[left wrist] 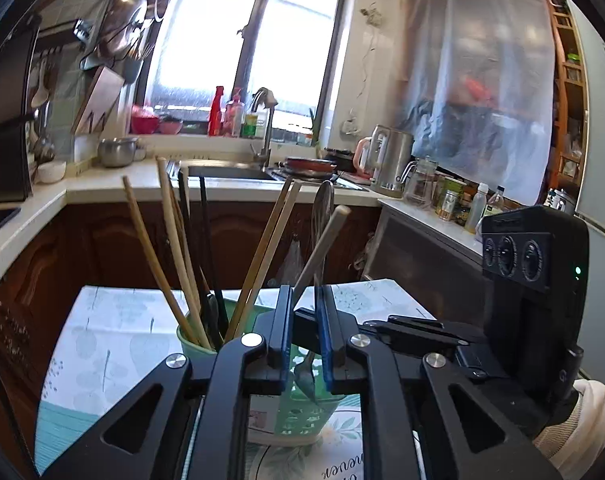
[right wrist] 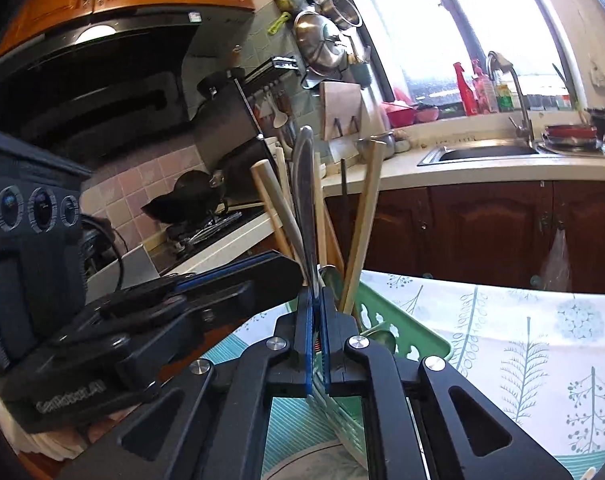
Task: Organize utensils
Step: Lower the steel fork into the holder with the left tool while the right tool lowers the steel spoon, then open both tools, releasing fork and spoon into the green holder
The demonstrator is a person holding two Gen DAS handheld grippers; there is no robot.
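The table point(right wrist: 522, 320) under me wears a white cloth printed with pale trees and leaves, and behind it runs the white counter point(left wrist: 102, 184) with dark wooden cupboards below and a steel sink point(right wrist: 482, 154) set in it. On the cloth stands my green utensil holder point(left wrist: 298, 412), a slotted plastic basket, right below both tongs. It is crowded with upright wooden chopsticks point(left wrist: 158, 264) leaning left, a pair of black ones point(left wrist: 206, 240) beside them, and more pale sticks point(left wrist: 266, 252) slanting right. My right tongs point(right wrist: 317, 308) are pinched nearly closed on the flat handle of a metal spoon point(right wrist: 306, 200), which stands almost upright among the sticks, its handle rising above the fingertips and its lower end hidden in the basket. My left tongs point(left wrist: 305, 304) sit just above the holder with the blue pads a narrow gap apart; the same spoon's shaft point(left wrist: 322, 216) passes between them, but I cannot tell whether the pads are touching it. Through that gap I can see a spoon bowl point(left wrist: 304, 376) low inside the basket. The two tongs are close together, each showing in the other's view.
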